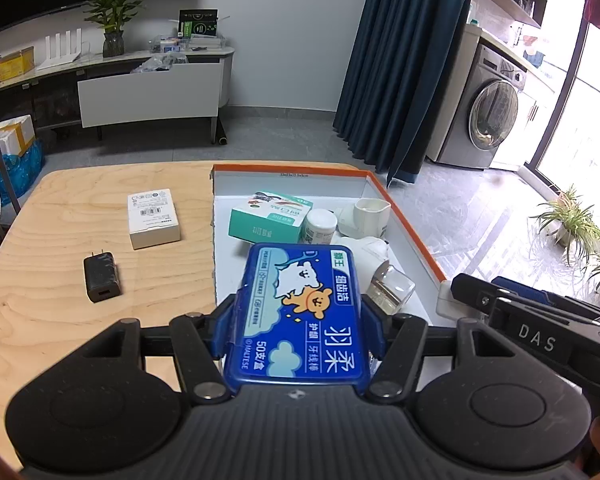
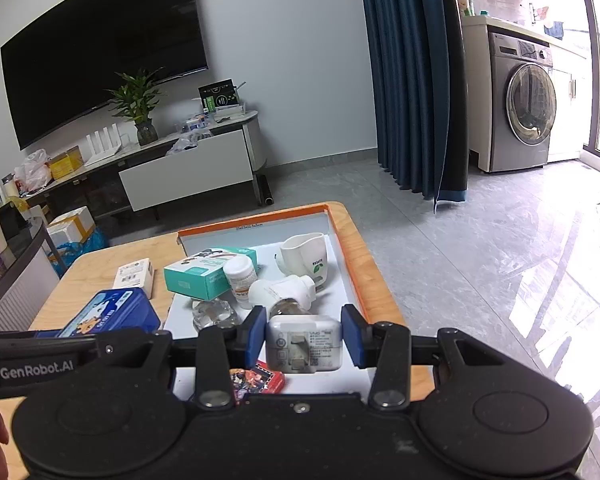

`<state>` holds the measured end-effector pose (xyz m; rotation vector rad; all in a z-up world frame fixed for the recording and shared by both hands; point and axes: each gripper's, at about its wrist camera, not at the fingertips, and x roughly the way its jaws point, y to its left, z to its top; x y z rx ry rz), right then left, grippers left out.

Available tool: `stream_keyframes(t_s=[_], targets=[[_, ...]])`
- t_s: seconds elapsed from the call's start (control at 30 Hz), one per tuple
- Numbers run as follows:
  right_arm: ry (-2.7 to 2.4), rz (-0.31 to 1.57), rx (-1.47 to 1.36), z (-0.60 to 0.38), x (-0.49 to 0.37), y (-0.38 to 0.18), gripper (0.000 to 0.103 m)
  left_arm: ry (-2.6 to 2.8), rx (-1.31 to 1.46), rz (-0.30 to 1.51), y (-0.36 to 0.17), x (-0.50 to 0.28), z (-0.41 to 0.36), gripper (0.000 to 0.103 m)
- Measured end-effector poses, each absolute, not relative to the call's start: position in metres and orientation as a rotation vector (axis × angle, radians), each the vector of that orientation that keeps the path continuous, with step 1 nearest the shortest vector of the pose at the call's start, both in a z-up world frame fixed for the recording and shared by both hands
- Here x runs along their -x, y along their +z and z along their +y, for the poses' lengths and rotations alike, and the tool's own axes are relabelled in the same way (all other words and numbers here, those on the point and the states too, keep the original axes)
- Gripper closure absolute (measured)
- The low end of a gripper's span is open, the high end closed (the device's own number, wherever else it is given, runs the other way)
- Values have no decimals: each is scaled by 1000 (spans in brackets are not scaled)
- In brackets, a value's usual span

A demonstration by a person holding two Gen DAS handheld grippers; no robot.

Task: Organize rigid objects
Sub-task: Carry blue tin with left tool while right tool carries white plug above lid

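My left gripper (image 1: pixel 299 318) is shut on a blue floss-pick box (image 1: pixel 300 280), held flat above the near left edge of the orange-rimmed white tray (image 1: pixel 404 216). In the right wrist view my right gripper (image 2: pixel 304 330) is shut on a white charger (image 2: pixel 304 346), prongs facing the camera, above the near end of the tray (image 2: pixel 352 268). The blue box (image 2: pixel 112 312) shows there at the left. The tray holds a teal box (image 1: pixel 268 220), a white bottle (image 1: pixel 320 226), a white mug (image 1: pixel 370 216), a white plug-in device (image 2: pixel 284 292) and a glass piece (image 2: pixel 214 314).
On the wooden table (image 1: pixel 60 320) left of the tray lie a small white box (image 1: pixel 153 218) and a black charger (image 1: pixel 101 282). A red card pack (image 2: pixel 258 380) lies in the tray's near end. Tiled floor drops off beyond the table's right edge.
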<state>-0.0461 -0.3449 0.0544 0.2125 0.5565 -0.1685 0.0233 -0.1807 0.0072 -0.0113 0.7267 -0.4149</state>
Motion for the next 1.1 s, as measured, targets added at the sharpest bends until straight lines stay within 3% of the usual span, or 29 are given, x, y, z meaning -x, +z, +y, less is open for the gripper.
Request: stream_keyframes(t_s=[1.1], targets=[[-177, 572, -219, -347, 43, 48, 52, -419, 4, 734, 5, -21, -185, 40]])
